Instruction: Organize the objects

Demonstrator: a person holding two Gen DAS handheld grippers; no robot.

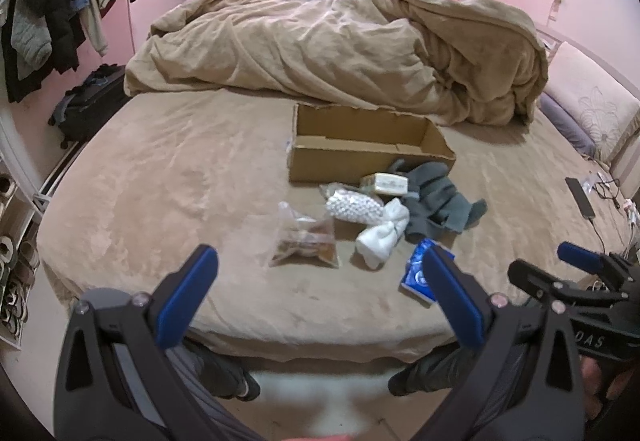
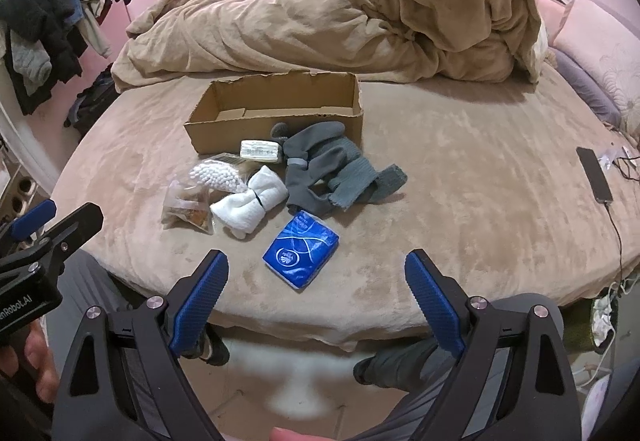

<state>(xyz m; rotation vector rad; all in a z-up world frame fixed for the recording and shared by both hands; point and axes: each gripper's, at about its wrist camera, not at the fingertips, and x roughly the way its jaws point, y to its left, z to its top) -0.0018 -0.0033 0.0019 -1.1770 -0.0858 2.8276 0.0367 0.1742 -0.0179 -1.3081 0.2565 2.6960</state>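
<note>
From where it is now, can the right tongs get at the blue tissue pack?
Probably yes. The right tongs are open and empty, and the blue tissue pack lies just ahead on the bed, apart from the grey socks.

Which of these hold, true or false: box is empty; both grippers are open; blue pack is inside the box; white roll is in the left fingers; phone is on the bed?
1. The cardboard box is empty: true.
2. The left gripper and right gripper are both open: true.
3. The blue tissue pack is inside the box: false, it lies on the bed near the front edge.
4. The white roll is in the left fingers: false, it lies on the bed, nothing is held.
5. A phone lies on the bed: true.
</note>
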